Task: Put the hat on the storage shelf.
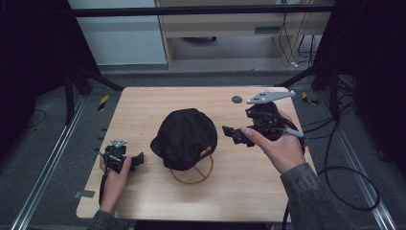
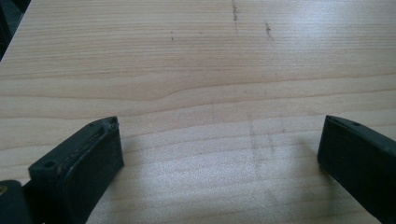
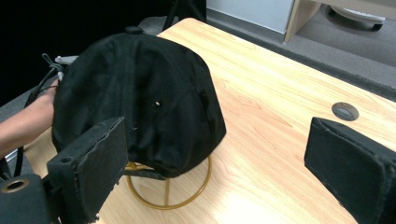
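While the black cap point(image 1: 186, 138) sits on its gold wire stand point(image 1: 194, 175) at mid table point(image 1: 143, 201), the right gripper point(image 1: 233, 133) waits just right of it, jaws wide and empty; the left gripper point(image 1: 139, 159), near left, also gapes empty.

A black cap point(image 1: 186, 138) sits on a gold wire stand point(image 1: 194, 175) at the middle of a wooden tabletop point(image 1: 143, 191). The left hand-held gripper point(image 1: 140, 159) rests on the tabletop, just left of the cap. The right hand-held gripper point(image 1: 229, 133) hovers just right of it, jaws pointing at the cap.
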`<state>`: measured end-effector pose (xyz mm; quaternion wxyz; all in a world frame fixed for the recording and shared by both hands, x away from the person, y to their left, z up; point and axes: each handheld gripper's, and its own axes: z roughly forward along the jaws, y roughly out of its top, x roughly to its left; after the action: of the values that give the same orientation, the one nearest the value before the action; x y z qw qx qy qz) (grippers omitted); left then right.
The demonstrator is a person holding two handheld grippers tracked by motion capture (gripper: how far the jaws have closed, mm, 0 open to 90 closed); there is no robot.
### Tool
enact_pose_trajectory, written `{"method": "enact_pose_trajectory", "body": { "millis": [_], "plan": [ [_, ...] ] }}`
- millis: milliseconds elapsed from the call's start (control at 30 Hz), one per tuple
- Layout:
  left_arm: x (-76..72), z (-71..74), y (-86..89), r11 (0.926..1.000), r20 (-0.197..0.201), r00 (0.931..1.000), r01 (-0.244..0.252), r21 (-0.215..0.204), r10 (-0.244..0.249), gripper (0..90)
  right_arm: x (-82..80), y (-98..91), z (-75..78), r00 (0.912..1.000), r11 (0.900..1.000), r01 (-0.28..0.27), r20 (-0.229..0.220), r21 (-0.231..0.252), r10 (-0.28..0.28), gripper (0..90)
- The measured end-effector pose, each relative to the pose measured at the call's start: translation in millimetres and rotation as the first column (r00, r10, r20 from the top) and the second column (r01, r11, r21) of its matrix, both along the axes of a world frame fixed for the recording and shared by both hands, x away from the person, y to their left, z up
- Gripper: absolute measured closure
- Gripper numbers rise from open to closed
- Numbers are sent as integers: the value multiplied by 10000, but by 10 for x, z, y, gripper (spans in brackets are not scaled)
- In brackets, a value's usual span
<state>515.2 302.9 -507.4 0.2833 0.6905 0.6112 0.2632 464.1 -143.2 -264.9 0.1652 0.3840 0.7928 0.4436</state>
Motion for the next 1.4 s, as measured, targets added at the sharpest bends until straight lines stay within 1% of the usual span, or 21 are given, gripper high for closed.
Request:
{"method": "enact_pose_trajectory", "body": {
  "millis": [233,567,900,1200,1400],
  "plan": [
    [-1,0,0,10000,-4,10000,2,-2,-2,0,-16,-117,-44,9999,9999,142,19,5,-142,58],
    [-1,-1,-2,10000,13,10000,-15,-11,15,0,-37,-309,-136,9981,9982,596,-147,14,-596,64],
    [-2,0,-2,10000,2,10000,-4,-4,4,0,-68,-458,-173,9952,9953,968,-137,28,-967,72],
    [-4,-2,-4,10000,22,10000,-21,-23,21,0,-107,-592,-252,9911,9912,1322,-143,-23,-1322,82],
    [-4,-2,-4,10000,23,10000,-20,-24,20,0,-124,-720,-352,9852,9854,1704,-182,63,-1702,94]
  ]
}}
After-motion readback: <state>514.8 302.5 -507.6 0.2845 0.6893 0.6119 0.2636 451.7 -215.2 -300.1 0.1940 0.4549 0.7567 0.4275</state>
